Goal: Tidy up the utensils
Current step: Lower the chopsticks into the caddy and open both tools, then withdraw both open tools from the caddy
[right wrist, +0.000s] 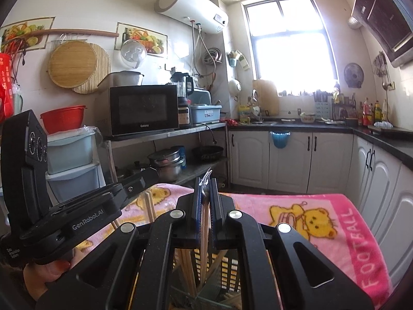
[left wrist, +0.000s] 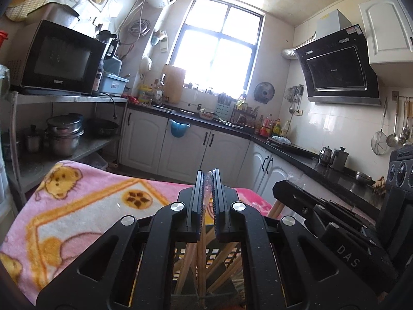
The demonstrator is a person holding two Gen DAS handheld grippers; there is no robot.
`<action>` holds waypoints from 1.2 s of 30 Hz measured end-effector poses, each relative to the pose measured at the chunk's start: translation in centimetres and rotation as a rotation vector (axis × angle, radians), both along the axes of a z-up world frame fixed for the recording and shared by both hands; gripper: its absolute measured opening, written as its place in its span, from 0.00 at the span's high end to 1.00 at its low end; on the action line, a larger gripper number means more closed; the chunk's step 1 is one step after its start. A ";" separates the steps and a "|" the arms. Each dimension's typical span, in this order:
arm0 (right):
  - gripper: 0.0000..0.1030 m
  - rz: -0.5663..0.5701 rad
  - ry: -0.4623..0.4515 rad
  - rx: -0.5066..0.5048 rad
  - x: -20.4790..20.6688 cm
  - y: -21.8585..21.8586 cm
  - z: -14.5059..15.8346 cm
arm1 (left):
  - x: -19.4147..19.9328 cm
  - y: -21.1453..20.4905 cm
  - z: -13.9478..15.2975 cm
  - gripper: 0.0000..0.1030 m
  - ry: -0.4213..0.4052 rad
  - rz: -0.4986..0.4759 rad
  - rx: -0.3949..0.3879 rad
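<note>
On the near table, a pink cartoon-bear blanket [right wrist: 322, 222] is spread as the work surface, largest item in view.

Item: black slotted utensil basket [right wrist: 227, 266], seen below the tool frames, just under both sets of tongs; wooden chopsticks [right wrist: 187, 266] are stood in it, leaning at mixed angles.

Item: right gripper [right wrist: 205, 196], nearly closed; a thin clear plastic sleeve is pinched at its tip, with what appears to be a chopstick [right wrist: 205, 235] held between the pads and hanging toward the basket.

Item: left gripper [left wrist: 207, 193], likewise nearly closed on crinkled clear plastic; chopsticks [left wrist: 200, 253] run down beneath it, though whether one is actually clamped cannot be told.

Item: left gripper, seen from the right view, held just left of the right gripper, with two more chopsticks [right wrist: 149, 206] below it.

Risks, as judged: a stick could be slid out through the slippery sleeve; the two tools, held so close, could be knocked together; leaning sticks could be struck and the basket tipped.
</note>
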State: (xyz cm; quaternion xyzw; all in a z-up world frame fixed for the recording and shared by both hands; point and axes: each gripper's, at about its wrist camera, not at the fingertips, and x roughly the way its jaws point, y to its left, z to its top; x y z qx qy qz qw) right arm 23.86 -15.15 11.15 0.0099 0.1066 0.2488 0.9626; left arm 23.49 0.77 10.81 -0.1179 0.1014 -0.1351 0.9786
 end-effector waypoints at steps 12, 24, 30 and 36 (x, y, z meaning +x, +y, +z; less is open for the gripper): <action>0.93 -0.004 0.078 0.026 -1.8 -2.2 -0.9 | -1.5 0.0 -1.3 0.96 0.091 -0.007 0.000; 0.76 0.007 0.169 0.033 -4.7 -3.8 -1.4 | -4.0 1.6 -1.8 0.72 0.201 0.010 -0.040; 0.71 0.010 0.206 0.033 -5.9 -4.4 -1.7 | -5.5 2.3 -2.0 0.55 0.238 0.018 -0.061; 0.64 0.012 0.231 0.019 -7.1 -4.8 -2.2 | -6.8 2.6 -2.3 0.40 0.273 0.021 -0.080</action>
